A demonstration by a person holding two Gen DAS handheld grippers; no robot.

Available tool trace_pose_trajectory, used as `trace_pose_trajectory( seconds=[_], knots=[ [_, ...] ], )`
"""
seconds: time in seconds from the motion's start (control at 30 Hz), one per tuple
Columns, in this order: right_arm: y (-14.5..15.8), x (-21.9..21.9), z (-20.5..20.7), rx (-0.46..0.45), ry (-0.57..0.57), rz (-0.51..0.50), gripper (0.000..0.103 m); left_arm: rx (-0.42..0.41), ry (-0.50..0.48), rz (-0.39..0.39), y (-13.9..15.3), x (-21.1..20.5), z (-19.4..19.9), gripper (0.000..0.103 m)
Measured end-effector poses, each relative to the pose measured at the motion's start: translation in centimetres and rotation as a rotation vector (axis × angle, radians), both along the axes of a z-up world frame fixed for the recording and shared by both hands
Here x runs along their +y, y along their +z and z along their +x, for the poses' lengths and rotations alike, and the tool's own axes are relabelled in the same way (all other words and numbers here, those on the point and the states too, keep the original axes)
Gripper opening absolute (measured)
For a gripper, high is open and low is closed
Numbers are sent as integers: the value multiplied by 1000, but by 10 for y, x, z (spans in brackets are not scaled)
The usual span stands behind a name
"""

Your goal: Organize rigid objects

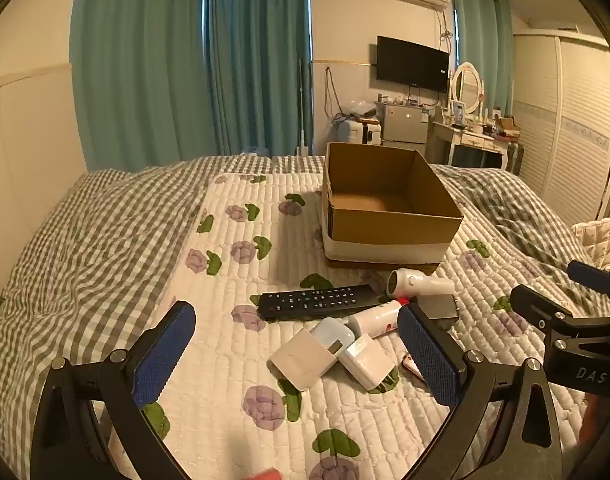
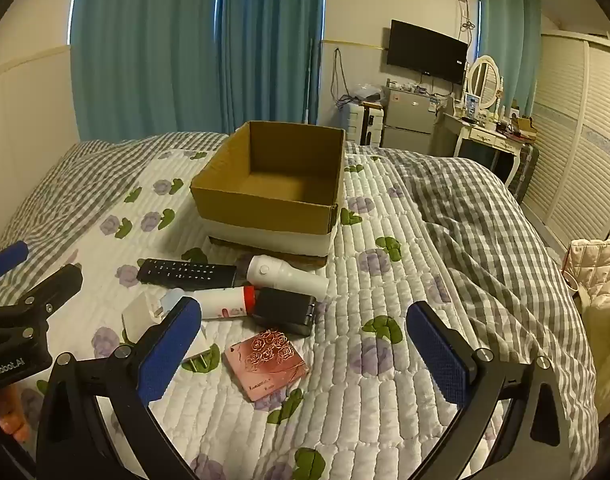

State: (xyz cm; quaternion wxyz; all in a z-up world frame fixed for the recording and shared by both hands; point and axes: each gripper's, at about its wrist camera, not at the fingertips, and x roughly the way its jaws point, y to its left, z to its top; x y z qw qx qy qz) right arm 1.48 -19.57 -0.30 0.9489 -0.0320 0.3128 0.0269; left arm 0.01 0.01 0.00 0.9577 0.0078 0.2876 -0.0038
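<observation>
Cardboard box (image 1: 389,200): open-topped, nothing in it, upper centre of the left view, resting on the bed's floral quilt (image 1: 241,360). Below it, clustered at centre: black remote control (image 1: 319,300), white hair dryer (image 1: 415,282), white tube with red cap (image 2: 225,302), black adapter (image 2: 285,310), two white chargers (image 1: 305,358), pink rose-patterned case (image 2: 267,362). Left tool (image 1: 297,364): released, jaws wide, lower frame, nothing grasped. Right tool (image 2: 305,356): likewise released, wide, nothing grasped.

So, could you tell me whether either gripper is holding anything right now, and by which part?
Nothing is held: the left gripper and right gripper both hover open above the bed.
</observation>
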Motion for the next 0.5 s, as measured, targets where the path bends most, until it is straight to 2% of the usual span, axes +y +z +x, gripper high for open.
trace_pose_trajectory(
  seconds=[0.17, 0.3, 0.5],
  knots=[
    [-1, 0, 1, 4, -2, 9, 103, 22, -19, -47, 1, 8, 3, 103],
    [-2, -1, 0, 5, -5, 21, 103, -9, -12, 5, -3, -2, -1, 103],
    [-3, 1, -1, 6, 4, 9, 103, 0, -3, 1, -2, 0, 0, 103]
  ],
)
